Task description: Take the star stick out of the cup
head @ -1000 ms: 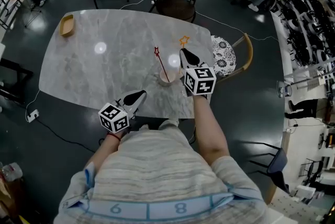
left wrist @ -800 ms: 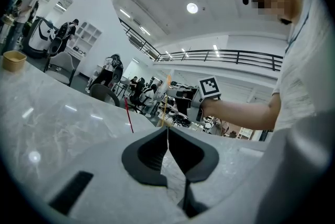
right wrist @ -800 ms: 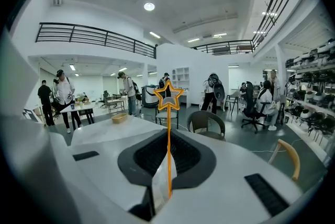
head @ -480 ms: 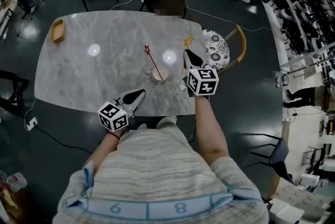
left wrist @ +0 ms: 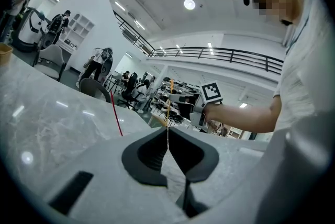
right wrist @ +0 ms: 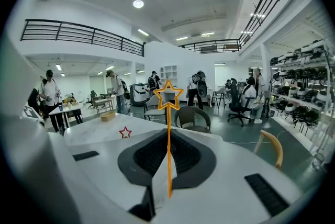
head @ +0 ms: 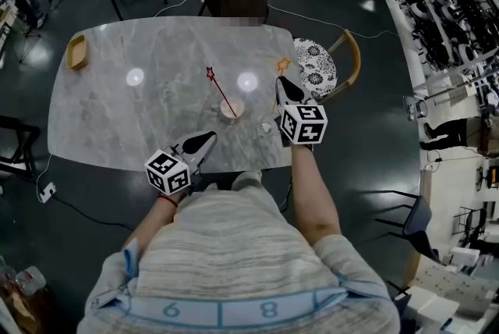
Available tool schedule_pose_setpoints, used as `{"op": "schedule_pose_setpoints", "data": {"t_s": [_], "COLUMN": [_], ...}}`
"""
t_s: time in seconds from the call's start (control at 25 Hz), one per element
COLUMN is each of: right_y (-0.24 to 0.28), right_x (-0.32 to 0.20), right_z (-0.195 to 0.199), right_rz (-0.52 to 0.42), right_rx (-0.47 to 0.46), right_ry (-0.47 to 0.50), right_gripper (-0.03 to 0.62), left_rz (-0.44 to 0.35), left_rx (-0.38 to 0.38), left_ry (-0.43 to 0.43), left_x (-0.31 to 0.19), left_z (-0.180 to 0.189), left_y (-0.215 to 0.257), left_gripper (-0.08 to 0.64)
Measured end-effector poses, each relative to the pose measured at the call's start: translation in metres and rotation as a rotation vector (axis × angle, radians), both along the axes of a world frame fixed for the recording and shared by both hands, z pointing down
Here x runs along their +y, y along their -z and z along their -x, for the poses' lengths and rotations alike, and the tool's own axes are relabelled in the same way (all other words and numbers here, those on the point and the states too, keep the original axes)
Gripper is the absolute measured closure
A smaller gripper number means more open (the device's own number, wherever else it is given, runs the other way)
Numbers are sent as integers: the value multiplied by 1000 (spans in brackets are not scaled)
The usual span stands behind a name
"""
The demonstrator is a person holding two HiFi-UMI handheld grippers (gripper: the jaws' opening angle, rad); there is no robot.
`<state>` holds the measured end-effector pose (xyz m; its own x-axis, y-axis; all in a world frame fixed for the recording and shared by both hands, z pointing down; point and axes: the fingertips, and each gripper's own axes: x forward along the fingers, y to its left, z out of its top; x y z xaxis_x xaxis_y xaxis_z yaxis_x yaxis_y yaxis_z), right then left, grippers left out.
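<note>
A: Right, the right gripper view settles it: the right tongs point(head: 283, 83) are clamped on the orange star stick point(right wrist: 168, 144), which stands upright between the pads with its star above the tips. From the head view you only catch the star poking past them.

B: And only the head view shows the cup point(head: 228, 109). It's on the worktop point(head: 117, 114), left of the right tongs and ahead of the left tongs point(left wrist: 167, 139), with the red star stick point(head: 221, 93) leaning in it. The right gripper view sees just that red star over one jaw.

A: Left gripper view: jaws together, nothing between them.

B: Against a second ago, the gap between the right tongs and the cup has widened, and the left tongs have barely shifted.

A: The right forearm point(head: 312, 184) is stretched forward over the worktop's near edge, marker cube point(head: 303, 123) up. The left arm point(head: 152, 227) is tucked close to the body, its tongs at the near edge, pointing ahead and to the right.
</note>
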<state>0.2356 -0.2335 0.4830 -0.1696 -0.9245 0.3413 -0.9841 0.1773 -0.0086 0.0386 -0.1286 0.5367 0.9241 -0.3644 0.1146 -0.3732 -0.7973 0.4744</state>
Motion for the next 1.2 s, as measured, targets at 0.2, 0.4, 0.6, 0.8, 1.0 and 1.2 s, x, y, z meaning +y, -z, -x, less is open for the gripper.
{"op": "schedule_pose_setpoints", "data": {"t_s": [0.2,0.4,0.6,0.8,1.0,1.2], "right_y": [-2,-3,-2,-5,-16,-26], "right_x": [3,1,3,5,11,14], "right_z": [0,2,5,19,39,62], "right_rz": [8,6,8,28,69,105], "right_rx": [-6,-8,-18,-30,-33,-29], "right_ry": [-1,-1,6,59,125,189], "right_gripper": [571,571,571,571,571,571], "left_rz": [6,6,2,8,13,18], "left_rx": [0,1,4,4,4,11], "left_ry": [-8,-4,4,3,17,32], "left_x": [1,-2,-4,-5,-6,-8], "left_z": [-3,-1,-2,-6,-4,0], "left_y": [0,-2,0,0,-2,-3], "left_gripper": [543,543,543,543,543,543]}}
